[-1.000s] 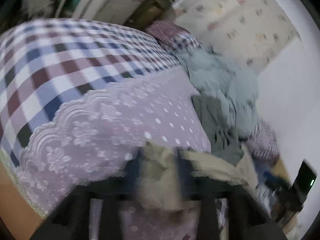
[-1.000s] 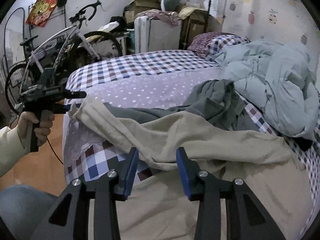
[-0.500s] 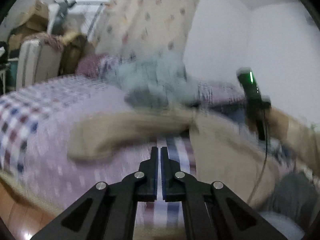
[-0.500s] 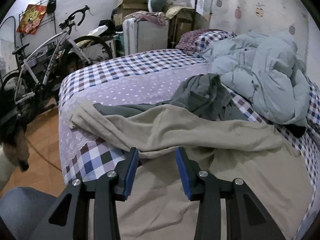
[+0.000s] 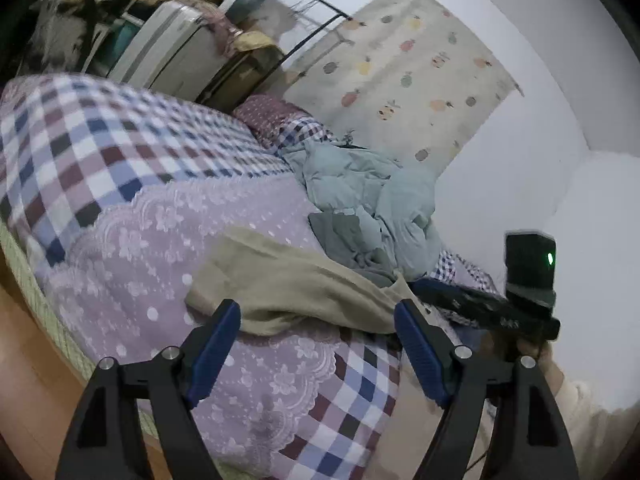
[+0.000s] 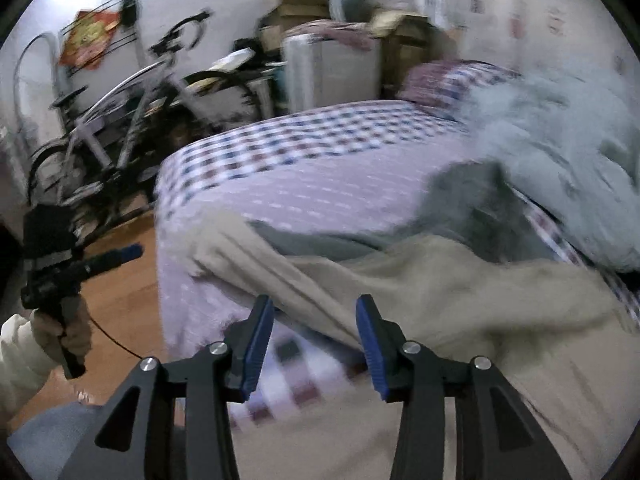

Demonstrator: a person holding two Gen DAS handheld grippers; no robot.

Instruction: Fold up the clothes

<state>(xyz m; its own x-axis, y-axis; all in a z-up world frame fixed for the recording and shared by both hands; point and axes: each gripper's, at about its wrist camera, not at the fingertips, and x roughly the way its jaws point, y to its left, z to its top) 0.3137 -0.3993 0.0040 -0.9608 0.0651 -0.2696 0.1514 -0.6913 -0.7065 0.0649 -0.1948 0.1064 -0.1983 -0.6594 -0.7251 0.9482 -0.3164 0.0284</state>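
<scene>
A beige garment (image 5: 296,284) lies spread over the near end of the bed, one long part stretched toward the bed's left edge (image 6: 248,256). Behind it lies a crumpled grey garment (image 6: 472,200). My left gripper (image 5: 318,316) is opening wide just short of the beige cloth, with nothing between its blue pads. It also shows at the left of the right wrist view, as the left gripper (image 6: 128,252) held in a hand off the bed's corner. My right gripper (image 6: 314,312) hovers over the beige cloth, its jaws opening slightly and gripping nothing.
A pale blue-green duvet (image 5: 372,196) is heaped at the bed's far right, near a pillow (image 5: 276,116). The checked and lilac bedcover (image 5: 120,152) shows elsewhere. A bicycle (image 6: 132,120), a white suitcase (image 6: 328,68) and boxes stand beyond the bed. Wooden floor (image 6: 120,304) lies to the left.
The left gripper, shut on the beige cloth a second ago, has let it go and now stands wide open. The cloth's long part rests on the bed. The right gripper shifted sideways.
</scene>
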